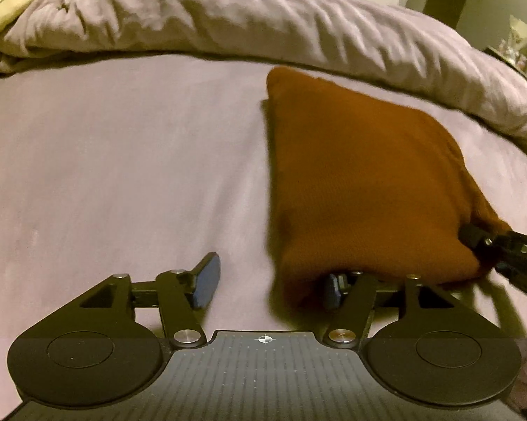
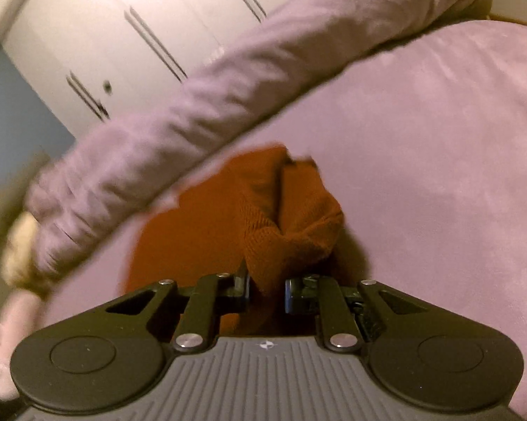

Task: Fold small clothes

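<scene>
A rust-orange knitted garment (image 1: 361, 182) lies folded on the mauve bed sheet (image 1: 123, 175). My left gripper (image 1: 270, 286) is at its near left corner. The right fingertip (image 1: 333, 291) is tucked under the cloth's edge, and the left fingertip (image 1: 207, 280) stands clear of it on the sheet, so the jaws are open. My right gripper (image 2: 268, 291) is shut on a bunched corner of the garment (image 2: 291, 224), which rises in folds from between its pads. In the left wrist view the right gripper (image 1: 480, 245) pinches the near right corner.
A rumpled mauve duvet (image 1: 263, 24) lies rolled along the far side of the bed, close behind the garment. A pale plush toy (image 1: 4, 3) sits at the far left. White wardrobe doors (image 2: 123, 35) stand beyond the bed. Bare sheet lies left of the garment.
</scene>
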### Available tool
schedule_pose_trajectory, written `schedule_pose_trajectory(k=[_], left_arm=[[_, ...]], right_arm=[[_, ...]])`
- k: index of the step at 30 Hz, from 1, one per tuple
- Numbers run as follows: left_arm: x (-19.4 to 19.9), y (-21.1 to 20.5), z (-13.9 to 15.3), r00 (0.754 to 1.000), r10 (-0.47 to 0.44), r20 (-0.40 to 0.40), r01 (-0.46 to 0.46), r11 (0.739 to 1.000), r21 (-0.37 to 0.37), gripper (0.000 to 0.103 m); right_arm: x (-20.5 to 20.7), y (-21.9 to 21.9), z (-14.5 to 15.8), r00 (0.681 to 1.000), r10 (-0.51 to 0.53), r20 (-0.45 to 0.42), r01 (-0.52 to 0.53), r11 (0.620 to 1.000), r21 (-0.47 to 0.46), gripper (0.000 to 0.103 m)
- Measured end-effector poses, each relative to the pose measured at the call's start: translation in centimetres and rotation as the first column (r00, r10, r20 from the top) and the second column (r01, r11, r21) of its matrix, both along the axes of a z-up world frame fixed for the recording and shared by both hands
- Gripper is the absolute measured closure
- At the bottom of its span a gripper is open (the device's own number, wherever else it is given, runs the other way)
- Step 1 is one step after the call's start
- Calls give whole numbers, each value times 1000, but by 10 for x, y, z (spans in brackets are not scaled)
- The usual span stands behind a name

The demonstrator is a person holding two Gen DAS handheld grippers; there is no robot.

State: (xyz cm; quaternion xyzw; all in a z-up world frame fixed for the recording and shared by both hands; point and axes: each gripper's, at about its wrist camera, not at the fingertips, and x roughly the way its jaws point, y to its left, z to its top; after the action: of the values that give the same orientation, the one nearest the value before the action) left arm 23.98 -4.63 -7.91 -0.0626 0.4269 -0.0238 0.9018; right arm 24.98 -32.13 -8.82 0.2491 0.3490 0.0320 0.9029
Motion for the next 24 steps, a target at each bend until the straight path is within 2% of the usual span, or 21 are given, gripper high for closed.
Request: schedule_pose_trajectory(k=[2,3,5,6,7,8,10,12,14,15,17,20,24], left_arm=[[-8,2,5,999,-36,11,36,999,37,33],[-12,5,9,999,-51,20,50,997,50,32],[-21,13,19,996,-73,42,71,996,49,28],[-26,18,25,996,-71,62,67,996,52,28],[-29,20,31,994,-58,90,51,996,70,29],[-29,21,38,992,-45,114,34,995,97,29],[-26,24,52,987,-31,158,17,996,90,26],[-13,20,60,985,-33,168,25,999,48,23],[4,9,59,985,-43,164,41,999,17,23],[12,3,55,986,-51,158,51,999,0,23],[24,-8,42,994,-49,93,46,999,28,27],[30,-16,22,997,-63,41,60,996,60,26],[25,-16,4,997,-69,36,67,996,62,19]], right_arm=[[-2,2,0,1000,25,18,-24,999,-32,89],[-2,1,5,999,35,12,-35,999,-31,86],[-7,-5,18,1000,26,3,-26,999,-36,76],[-11,-7,24,1000,3,2,-3,998,-63,63],[-15,-9,32,1000,-21,9,22,995,-96,55],[-20,-10,39,999,-47,25,50,989,-140,55],[-27,-9,52,996,-68,62,80,972,-222,55],[-27,-4,61,995,-42,95,63,971,-229,56],[-17,11,64,993,43,106,-19,976,-215,61],[-11,20,64,990,93,106,-67,972,-225,70],[2,42,61,975,196,102,-162,947,-276,77],[12,62,54,957,281,70,-240,906,-348,80],[16,70,31,946,323,-41,-306,838,-451,83]])
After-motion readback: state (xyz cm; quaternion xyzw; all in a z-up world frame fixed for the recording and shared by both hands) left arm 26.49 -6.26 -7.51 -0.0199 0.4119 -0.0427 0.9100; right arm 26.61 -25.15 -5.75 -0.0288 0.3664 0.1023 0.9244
